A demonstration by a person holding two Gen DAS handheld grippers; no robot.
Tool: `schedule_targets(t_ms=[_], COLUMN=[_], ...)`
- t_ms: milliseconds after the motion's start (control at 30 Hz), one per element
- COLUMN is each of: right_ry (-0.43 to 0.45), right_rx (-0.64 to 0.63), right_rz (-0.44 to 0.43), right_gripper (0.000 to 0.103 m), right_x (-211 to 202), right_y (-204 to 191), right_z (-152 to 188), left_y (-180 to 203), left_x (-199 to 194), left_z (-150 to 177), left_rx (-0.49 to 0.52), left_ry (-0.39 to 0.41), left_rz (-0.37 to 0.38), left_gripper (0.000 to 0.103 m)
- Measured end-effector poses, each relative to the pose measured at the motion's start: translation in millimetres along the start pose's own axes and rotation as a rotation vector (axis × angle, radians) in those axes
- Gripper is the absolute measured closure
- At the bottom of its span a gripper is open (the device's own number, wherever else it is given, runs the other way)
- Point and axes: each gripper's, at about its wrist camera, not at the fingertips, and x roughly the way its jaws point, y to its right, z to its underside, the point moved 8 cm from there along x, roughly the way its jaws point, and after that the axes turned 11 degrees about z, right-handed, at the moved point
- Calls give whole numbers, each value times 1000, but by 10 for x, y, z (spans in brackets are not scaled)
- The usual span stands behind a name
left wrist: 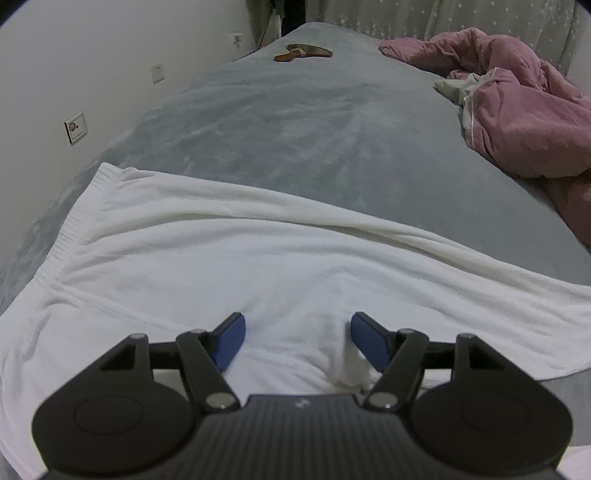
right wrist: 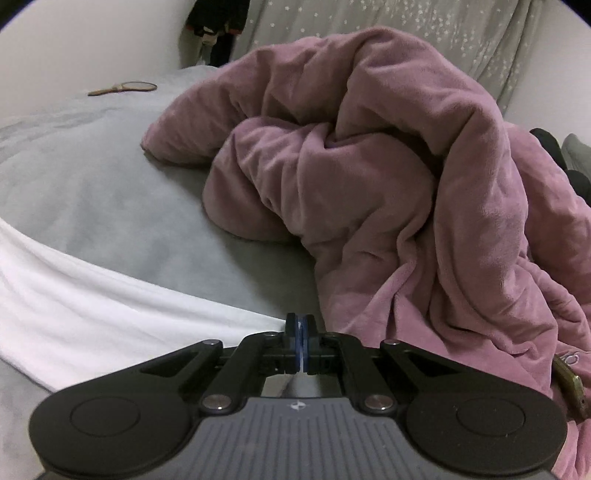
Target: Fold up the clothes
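White garment (left wrist: 229, 258) first: we see it spread flat on the grey bed cover (left wrist: 295, 129), running wide to both sides of the left gripper's jaws and out ahead of them, ribbed band at the far left edge. In the right wrist view we see the same white cloth (right wrist: 110, 306) coming in from the left of the jaws and tapering to a corner right at their tips.

Bed cover fills the space ahead of both jaw sets. Pink quilt (right wrist: 388, 192), bunched in a heap, sits ahead and right of the right jaws, just beside them; in the left view we see it well ahead and far right (left wrist: 517, 110), with a bit of pale cloth tucked in its folds. Starred curtain (right wrist: 406, 33) stands behind the quilt.

Left gripper (left wrist: 297, 334): we see jaws released, blue pads (left wrist: 231, 339) spread apart, garment lying under and between them, pads not pressing on it. A small raised fold of white sits near the right pad.

Right gripper (right wrist: 299, 345): we see jaws clenched, pads together with a thin pale sliver pinched between them, grasping the garment corner.

Small racket-like object (left wrist: 303, 51) lies far ahead of the left jaws, well apart from the garment. Wall sockets (left wrist: 75, 127) far left.
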Motion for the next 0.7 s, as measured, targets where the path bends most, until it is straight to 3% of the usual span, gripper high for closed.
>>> schedule_targets(t_ms=[267,467,600,700], right_ry=[19,-21,5,29], right_rx=[22,-40,-32,-39], right_rz=[40,8,-7,-52], right_gripper=[99,99,89,88], right_x=[33,49,-69,-189], right_y=[23,-151,-215,-355], right_z=[-61,9,-83,-148], left_y=[-150,-182,-282,-395], left_x=[-35,-49,-87,-112], left_z=[-54,-66,-94,-114], left_rx=[-38,-50,-88,-123], left_ry=[10,6,15,20], left_rz=[-10,-5,-7,-16], left_gripper=[37,37,37,36])
